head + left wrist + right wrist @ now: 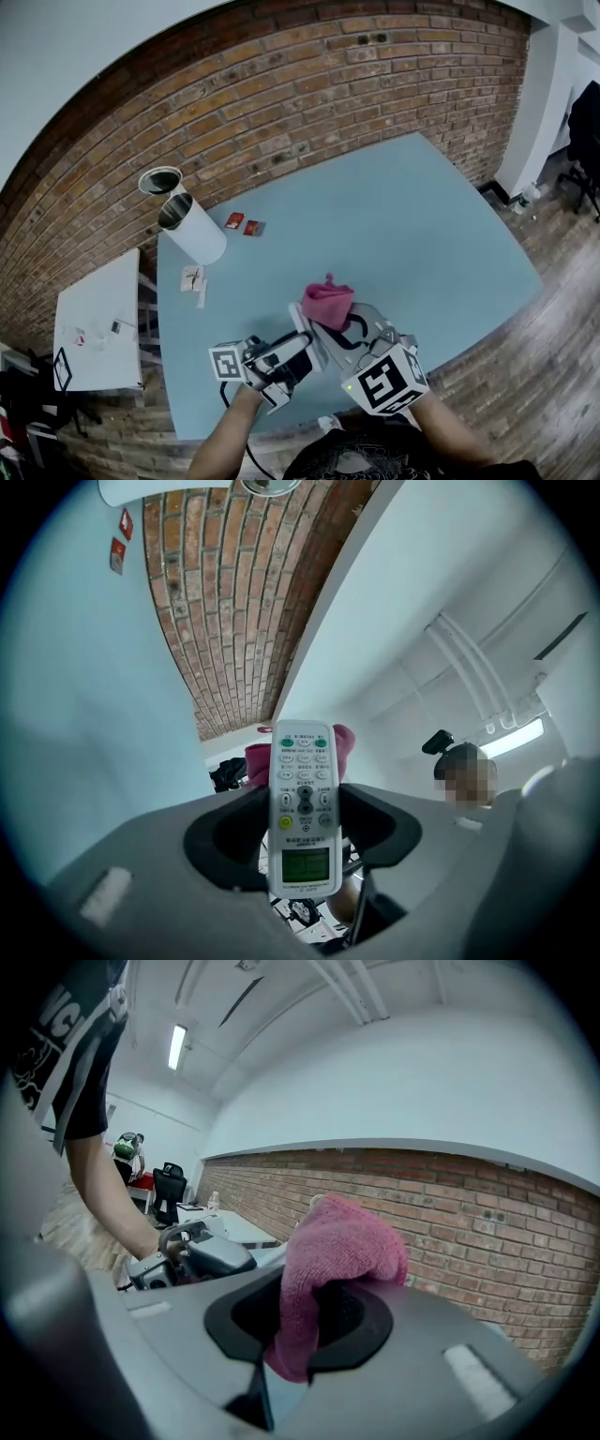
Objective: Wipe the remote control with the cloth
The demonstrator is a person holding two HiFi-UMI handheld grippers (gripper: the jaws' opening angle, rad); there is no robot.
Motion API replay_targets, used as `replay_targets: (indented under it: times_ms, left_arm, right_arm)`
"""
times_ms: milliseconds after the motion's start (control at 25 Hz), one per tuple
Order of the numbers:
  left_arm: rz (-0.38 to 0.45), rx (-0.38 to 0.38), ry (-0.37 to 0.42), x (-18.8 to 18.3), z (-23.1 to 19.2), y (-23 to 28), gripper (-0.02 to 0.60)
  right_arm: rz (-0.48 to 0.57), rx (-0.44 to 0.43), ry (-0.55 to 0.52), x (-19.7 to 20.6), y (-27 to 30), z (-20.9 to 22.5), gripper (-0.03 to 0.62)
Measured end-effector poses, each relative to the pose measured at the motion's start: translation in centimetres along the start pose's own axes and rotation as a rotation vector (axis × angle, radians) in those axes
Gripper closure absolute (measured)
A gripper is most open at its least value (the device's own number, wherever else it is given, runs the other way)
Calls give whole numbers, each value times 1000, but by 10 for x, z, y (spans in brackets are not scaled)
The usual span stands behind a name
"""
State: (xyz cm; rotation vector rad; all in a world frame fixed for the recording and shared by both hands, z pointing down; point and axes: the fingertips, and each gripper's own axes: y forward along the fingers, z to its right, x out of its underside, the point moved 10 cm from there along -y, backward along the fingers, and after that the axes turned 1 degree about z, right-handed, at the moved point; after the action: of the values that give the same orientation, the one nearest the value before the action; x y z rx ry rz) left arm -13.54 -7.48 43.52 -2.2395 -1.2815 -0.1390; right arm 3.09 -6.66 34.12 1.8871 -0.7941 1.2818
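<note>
A white remote control (304, 808) with a green screen stands upright between the jaws of my left gripper (304, 829), which is shut on its sides. In the head view the remote (306, 330) is lifted above the blue table (412, 225), near its front edge. My right gripper (314, 1321) is shut on a pink cloth (342, 1251), which bunches up above the jaws. In the head view the cloth (328, 302) sits at the remote's far end, with the right gripper (354, 330) just behind it and the left gripper (281, 361) beside it. Whether cloth and remote touch I cannot tell.
Two white open cylinders (192, 230) stand at the table's back left, with two small red packets (244, 224) and a white card (192, 278) nearby. A white side table (98, 323) stands to the left. A brick wall (309, 84) runs behind.
</note>
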Motion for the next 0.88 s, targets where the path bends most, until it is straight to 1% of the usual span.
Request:
replay_targets:
  times_ms: [280, 640, 760, 880]
  left_arm:
    - [81, -22, 4, -8, -1, 0, 345]
    - [187, -24, 1, -20, -1, -1, 345]
    - [211, -42, 2, -24, -1, -2, 345]
    - [237, -76, 9, -28, -2, -4, 345]
  right_arm:
    - [10, -19, 23, 7, -1, -2, 531]
    - [16, -25, 59, 13, -3, -5, 531]
    - [34, -33, 91, 8, -5, -6, 531]
    - [45, -33, 121, 16, -6, -7, 531]
